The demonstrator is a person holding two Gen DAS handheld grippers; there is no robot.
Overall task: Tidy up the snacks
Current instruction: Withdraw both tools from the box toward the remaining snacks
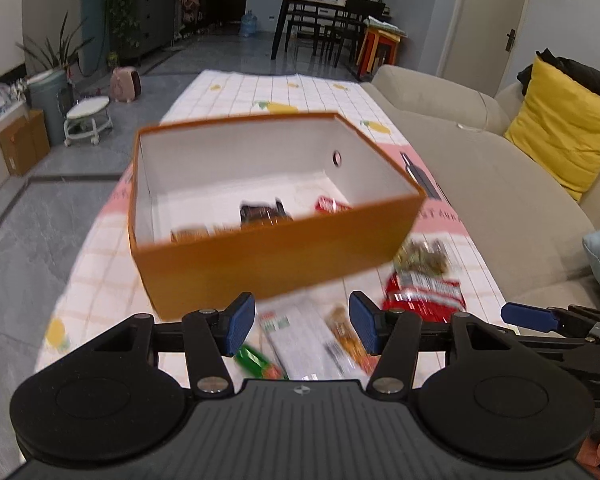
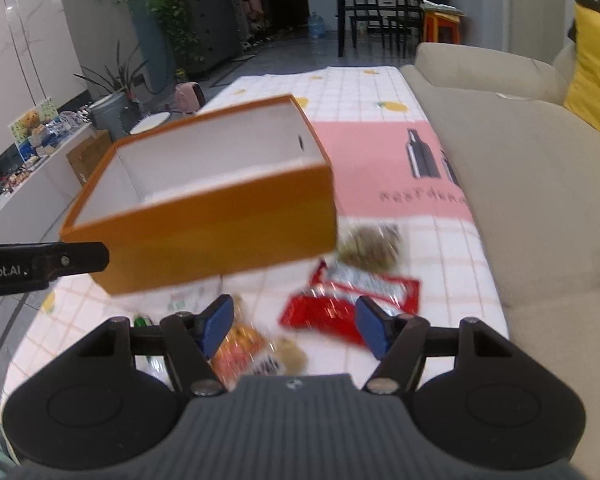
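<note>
An open orange box (image 1: 276,252) with a white inside stands on the table; it also shows in the right wrist view (image 2: 220,232). Inside lie a dark brown packet (image 1: 264,212), a red packet (image 1: 330,205) and another orange-brown one (image 1: 190,234). In front of the box lie loose snacks: a red bag (image 1: 420,294), a white packet (image 1: 300,336), a green packet (image 1: 256,362) and an orange packet (image 2: 240,346). My left gripper (image 1: 302,326) is open above the white packet. My right gripper (image 2: 294,326) is open above the orange packet and a red bag (image 2: 340,308).
The table wears a white checked cloth (image 1: 260,92) with a pink band. A beige sofa (image 1: 500,184) with a yellow cushion (image 1: 560,124) runs along the right. A stool (image 1: 88,118) and cardboard box (image 1: 22,144) stand on the floor at left.
</note>
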